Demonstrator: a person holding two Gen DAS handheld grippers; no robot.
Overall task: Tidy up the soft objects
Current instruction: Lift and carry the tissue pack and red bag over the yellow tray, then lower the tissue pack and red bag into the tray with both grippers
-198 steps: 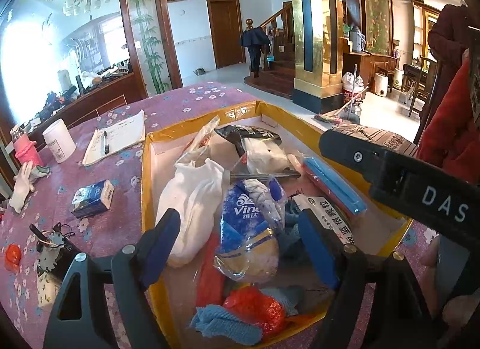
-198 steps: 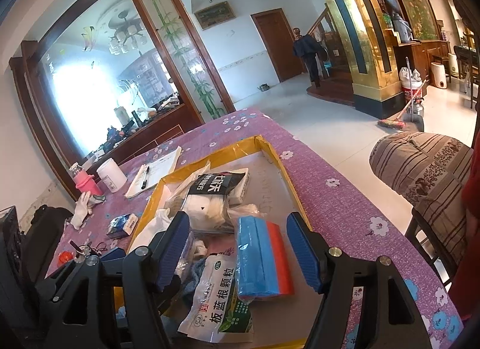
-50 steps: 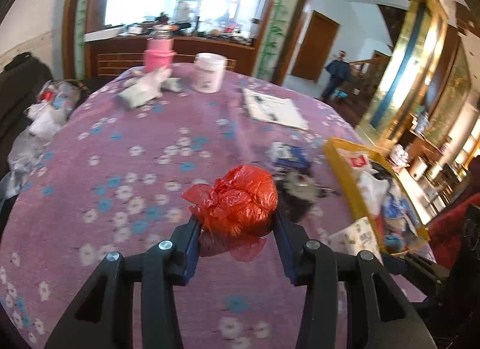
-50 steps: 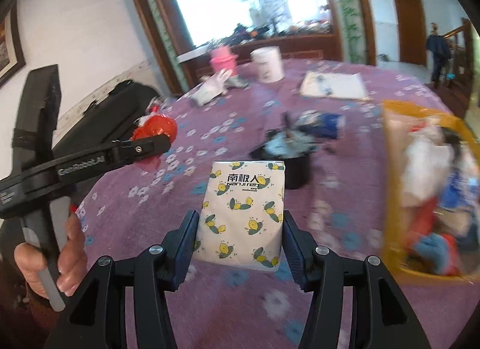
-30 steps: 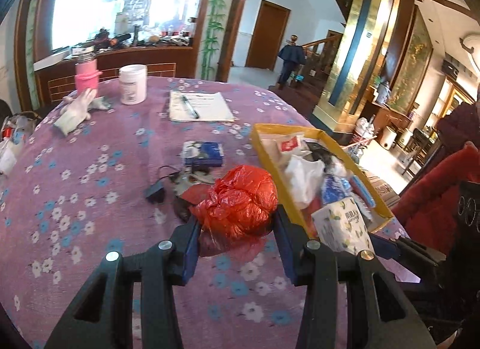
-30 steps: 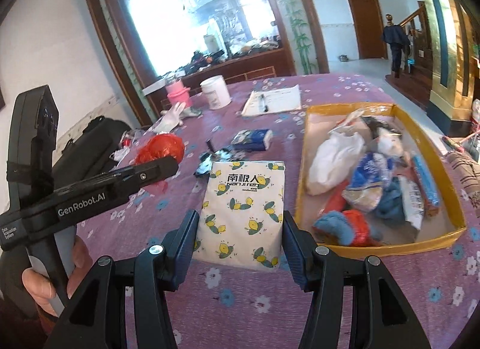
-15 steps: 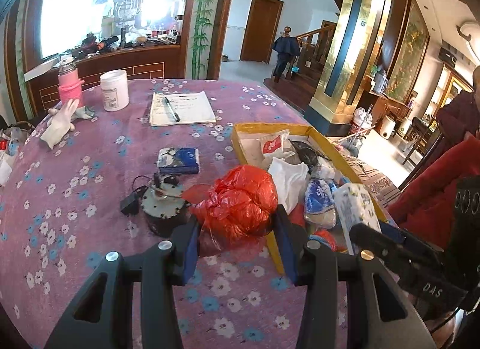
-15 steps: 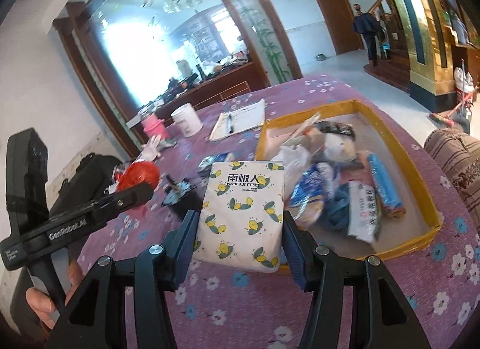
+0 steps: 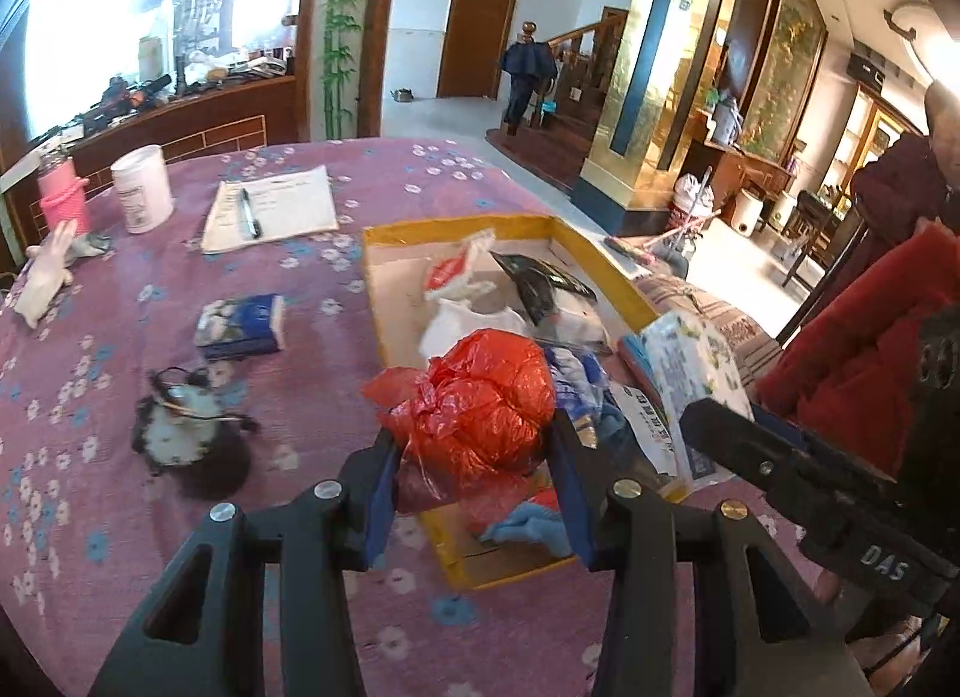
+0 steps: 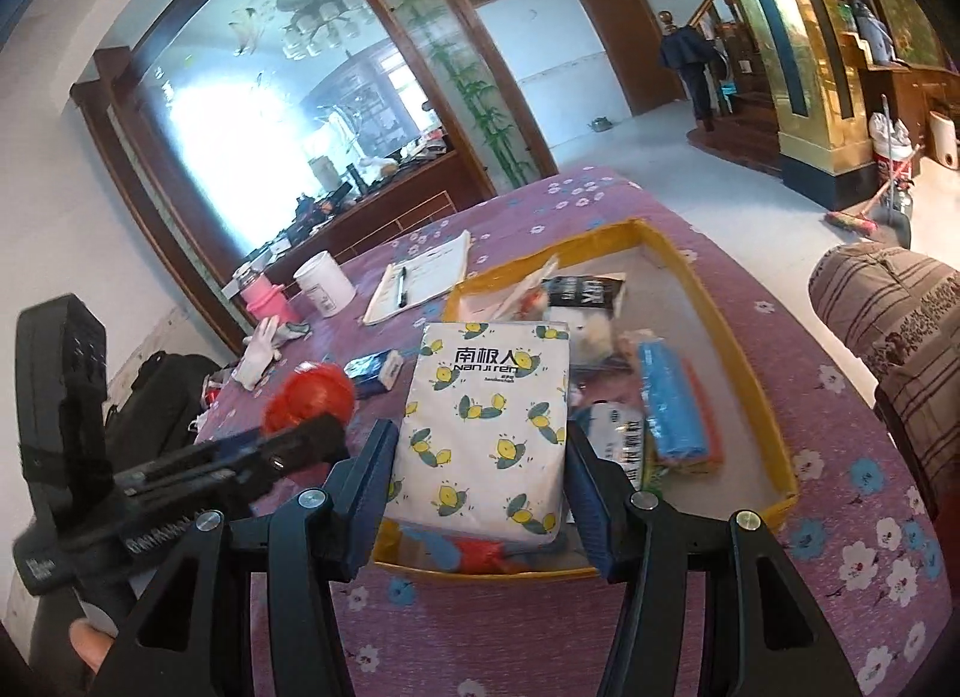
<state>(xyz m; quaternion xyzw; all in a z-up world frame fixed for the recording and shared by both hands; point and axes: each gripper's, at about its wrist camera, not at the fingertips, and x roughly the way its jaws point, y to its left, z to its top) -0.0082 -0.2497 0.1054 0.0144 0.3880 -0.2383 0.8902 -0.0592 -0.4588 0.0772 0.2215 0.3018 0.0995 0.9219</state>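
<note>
Purple floral cloth is covering the table (image 9: pixel 180 289), where two grippers are each carrying one soft item toward a single yellow-rimmed tray (image 9: pixel 456 229) sitting near the table's right edge. The left gripper (image 9: pixel 474 481) is pinching a crumpled red plastic bag (image 9: pixel 480 397) between its blue pads, holding it over the tray's near left corner. The right gripper (image 10: pixel 480 481) is squeezing one tissue pack (image 10: pixel 486 427), white with yellow lemon prints, above the tray's near end. Inside the tray, several soft packages are lying jumbled together, among them one blue-and-orange pack (image 10: pixel 672 403), one black packet (image 10: pixel 585 292) and one white bag (image 9: pixel 468 319). Outside the tray, the cloth is carrying one white jar (image 9: pixel 143 190), one pink bottle (image 9: pixel 60 202), one notepad (image 9: pixel 270 208) with one pen (image 9: pixel 249 211), one white glove (image 9: pixel 42 277) and one small blue box (image 9: pixel 240 322). Only the left wrist view is showing a dark round object (image 9: pixel 192 439) with a cord near the table's middle, plus a blue cloth (image 9: pixel 528 523) at the tray's near end. Only the right wrist view is showing a black bag (image 10: pixel 156 397) off the table's left edge and a striped cushion (image 10: pixel 888 313) off its right edge.
</note>
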